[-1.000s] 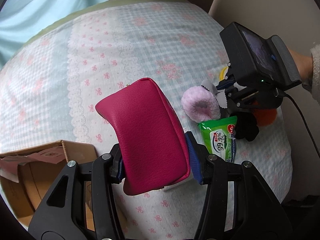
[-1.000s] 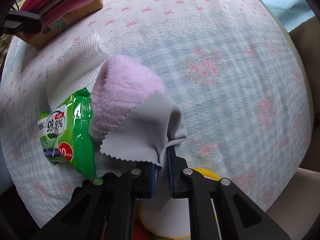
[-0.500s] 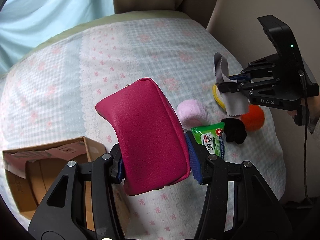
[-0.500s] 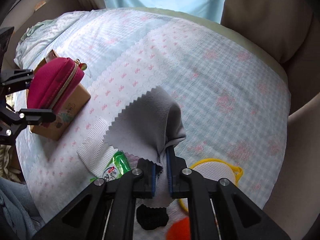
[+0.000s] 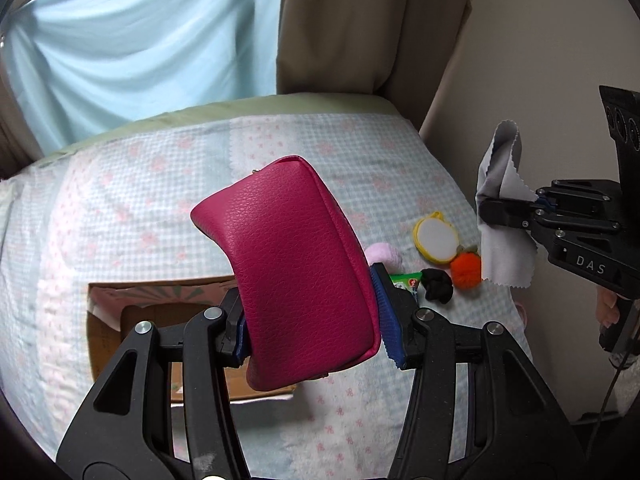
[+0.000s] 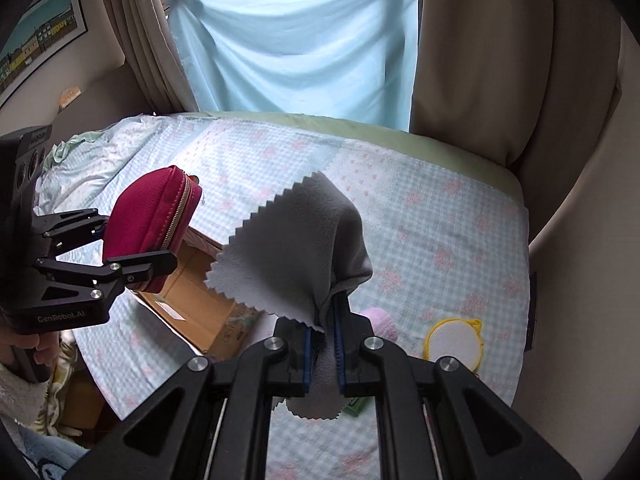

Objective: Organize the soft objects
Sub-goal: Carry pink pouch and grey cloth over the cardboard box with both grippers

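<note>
Both items are being carried toward the cardboard box (image 6: 196,300) on the bed. The left tongs (image 5: 310,330) are clamping the pink pouch (image 5: 292,264) above the box; the right tongs (image 6: 322,350) are pinching the grey cloth (image 6: 292,248) beside it. Next, probably, lowering and releasing inside.

**Both loads lifted higher off the bed**

I've raised the right gripper (image 6: 322,350) well clear of the bedspread (image 6: 440,216); the grey cloth (image 6: 292,248) has left the pink fluffy piece (image 6: 380,320) and now hangs in the air. My left gripper (image 5: 310,328) has lifted the magenta pouch (image 5: 296,272) over the cardboard box (image 5: 160,304).
</note>
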Demonstrator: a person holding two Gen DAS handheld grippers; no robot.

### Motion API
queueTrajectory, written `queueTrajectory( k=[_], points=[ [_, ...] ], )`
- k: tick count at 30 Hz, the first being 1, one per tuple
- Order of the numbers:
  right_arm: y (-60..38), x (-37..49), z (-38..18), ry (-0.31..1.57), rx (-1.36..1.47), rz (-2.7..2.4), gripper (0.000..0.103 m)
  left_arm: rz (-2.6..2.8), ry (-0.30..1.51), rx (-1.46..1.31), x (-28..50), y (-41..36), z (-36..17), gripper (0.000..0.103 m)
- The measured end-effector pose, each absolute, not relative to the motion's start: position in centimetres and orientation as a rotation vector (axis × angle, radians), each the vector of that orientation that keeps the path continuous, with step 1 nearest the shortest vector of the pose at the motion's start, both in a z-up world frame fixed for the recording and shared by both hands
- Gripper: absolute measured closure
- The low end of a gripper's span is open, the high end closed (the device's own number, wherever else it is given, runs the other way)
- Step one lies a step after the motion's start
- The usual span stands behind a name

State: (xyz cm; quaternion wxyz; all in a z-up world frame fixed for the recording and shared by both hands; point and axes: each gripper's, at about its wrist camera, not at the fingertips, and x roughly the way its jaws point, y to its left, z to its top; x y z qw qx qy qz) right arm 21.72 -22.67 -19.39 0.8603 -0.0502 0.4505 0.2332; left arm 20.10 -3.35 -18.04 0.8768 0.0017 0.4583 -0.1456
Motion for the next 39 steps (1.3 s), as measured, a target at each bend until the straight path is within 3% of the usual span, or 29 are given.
queueTrajectory(
  k=[8,16,26,39],
  points=[
    [-14.9,18.1,-15.5,0.911,-0.032,0.456,0.094,-0.28,0.948,-0.019,17.9,5.5,-15.1,0.056],
    [-5.1,17.5,-15.9,0.944,0.031,0.35,0.094,-0.337,1.01,0.022,18.7,15.1,-16.7,0.056],
    [2.1,19.7,-23.6,1.118,0.194,0.176,0.094,-0.449,1.16,0.194,21.7,20.1,-25.1,0.056],
    [3.8,24.3,-35.5,1.344,0.157,0.112,0.094,-0.534,1.347,0.242,26.1,18.1,-36.6,0.056]
  ],
)
